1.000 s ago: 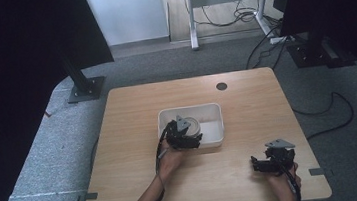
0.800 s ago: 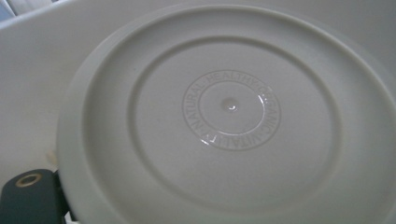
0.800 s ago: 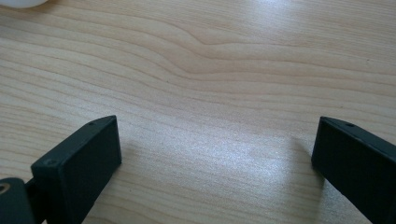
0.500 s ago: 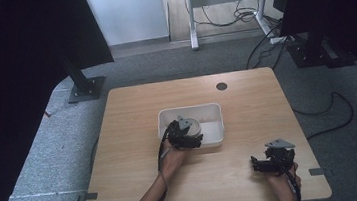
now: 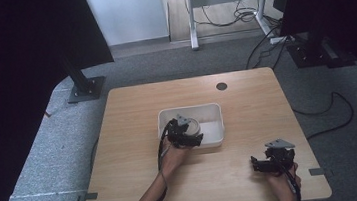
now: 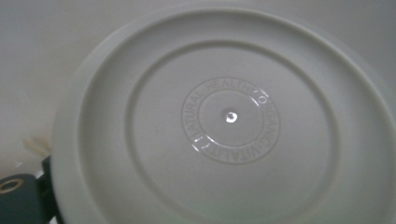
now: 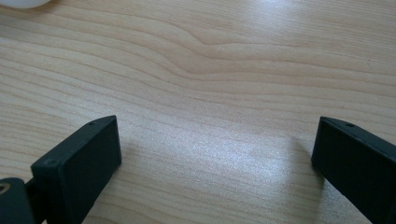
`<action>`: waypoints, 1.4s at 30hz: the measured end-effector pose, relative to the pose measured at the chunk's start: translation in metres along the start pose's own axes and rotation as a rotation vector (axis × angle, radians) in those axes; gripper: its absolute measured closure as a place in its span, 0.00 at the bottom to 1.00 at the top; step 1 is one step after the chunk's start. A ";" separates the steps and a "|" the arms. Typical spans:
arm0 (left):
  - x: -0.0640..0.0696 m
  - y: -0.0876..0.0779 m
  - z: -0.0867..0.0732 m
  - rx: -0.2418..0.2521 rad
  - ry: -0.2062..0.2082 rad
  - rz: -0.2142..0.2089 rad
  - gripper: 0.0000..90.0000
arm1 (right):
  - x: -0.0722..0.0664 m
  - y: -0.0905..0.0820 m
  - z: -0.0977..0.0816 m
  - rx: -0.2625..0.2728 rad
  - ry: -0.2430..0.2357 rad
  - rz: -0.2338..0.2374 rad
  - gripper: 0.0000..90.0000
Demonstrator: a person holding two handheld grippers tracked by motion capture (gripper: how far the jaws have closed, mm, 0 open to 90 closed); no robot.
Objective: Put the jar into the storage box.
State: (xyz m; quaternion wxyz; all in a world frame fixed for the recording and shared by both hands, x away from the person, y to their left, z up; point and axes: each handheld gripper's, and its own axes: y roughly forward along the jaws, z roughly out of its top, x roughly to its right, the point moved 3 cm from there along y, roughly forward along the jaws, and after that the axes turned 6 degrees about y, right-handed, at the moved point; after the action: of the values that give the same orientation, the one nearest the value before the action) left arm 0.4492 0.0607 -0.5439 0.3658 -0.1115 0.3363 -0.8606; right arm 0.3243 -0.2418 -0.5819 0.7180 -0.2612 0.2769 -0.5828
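Soft even daylight (dark, murky corners)

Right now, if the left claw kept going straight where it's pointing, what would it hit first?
Most likely the round white lid, embossed with ring lettering, right in front of the left claw inside the white bin. Whether they already touch is unclear.

Left tongs (image 5: 186, 134) over white tub (image 5: 214, 112)

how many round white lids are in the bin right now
1. The round white lid sits at the left gripper, inside the left part of the white bin on the table. The gripper covers part of the bin, so another could be hidden.
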 end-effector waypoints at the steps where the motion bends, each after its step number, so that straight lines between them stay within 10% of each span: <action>1: 0.000 0.000 0.000 0.000 0.000 0.000 0.05 | 0.000 0.000 0.000 0.000 0.000 0.000 0.01; 42: 0.004 -0.050 0.001 0.087 0.033 -0.014 0.03 | 0.000 0.000 0.000 -0.001 -0.002 0.001 0.01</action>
State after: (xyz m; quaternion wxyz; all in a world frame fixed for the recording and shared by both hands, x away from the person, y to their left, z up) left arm 0.4193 0.0829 -0.5106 0.3585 -0.0835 0.3039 -0.8787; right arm 0.3240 -0.2417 -0.5818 0.7182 -0.2619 0.2768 -0.5822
